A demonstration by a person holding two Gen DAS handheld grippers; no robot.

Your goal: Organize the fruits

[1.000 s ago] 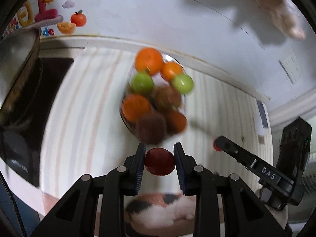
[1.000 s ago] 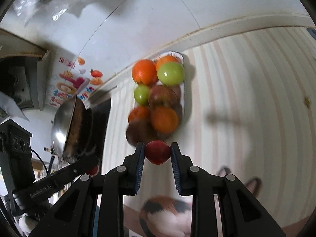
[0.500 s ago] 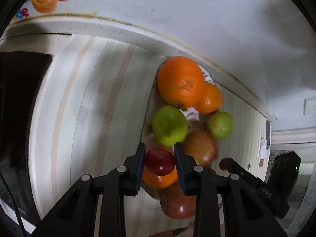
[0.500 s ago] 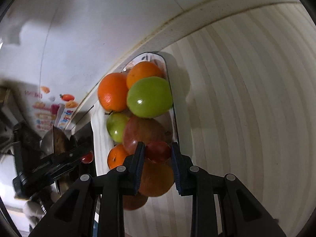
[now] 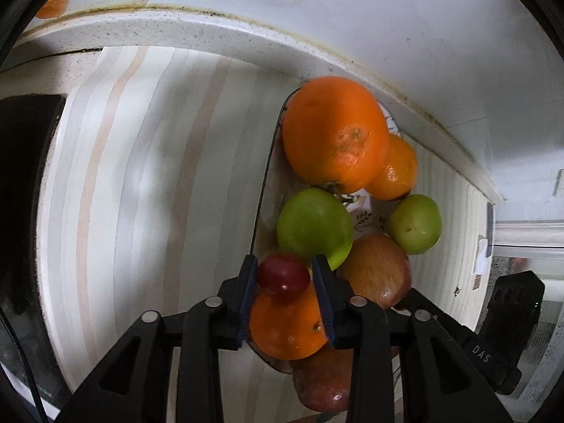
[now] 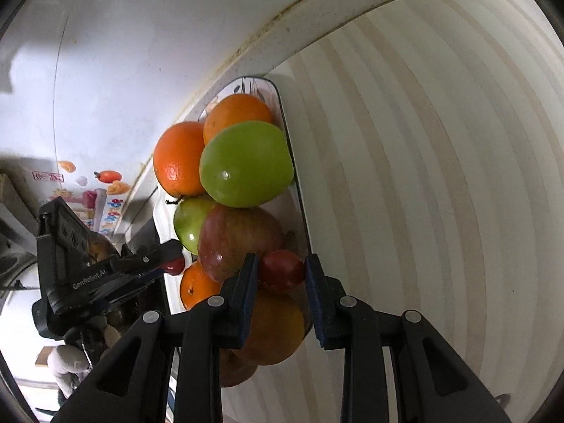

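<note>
A glass plate (image 5: pixel 262 190) (image 6: pixel 298 190) heaped with oranges, green apples and red apples stands on the striped counter by the wall. My left gripper (image 5: pixel 284 276) is shut on a small dark red fruit (image 5: pixel 284 276) and holds it over an orange (image 5: pixel 287 328) at the plate's near left end. My right gripper (image 6: pixel 282 271) is shut on another small dark red fruit (image 6: pixel 282 270), held above an orange (image 6: pixel 273 329) beside a red apple (image 6: pixel 239 241). The left gripper also shows in the right wrist view (image 6: pixel 172 264), the right one in the left wrist view (image 5: pixel 472 338).
A white tiled wall and a raised counter ledge (image 5: pixel 246 40) run right behind the plate. A black stove (image 5: pixel 21 194) lies at the left. Fruit stickers (image 6: pixel 105 183) are on the wall. Striped counter (image 6: pixel 423 194) stretches to the right of the plate.
Both grippers have moved in closer and lower over the plate, each still holding its red fruit. The fruits on the plate have stayed put.
</note>
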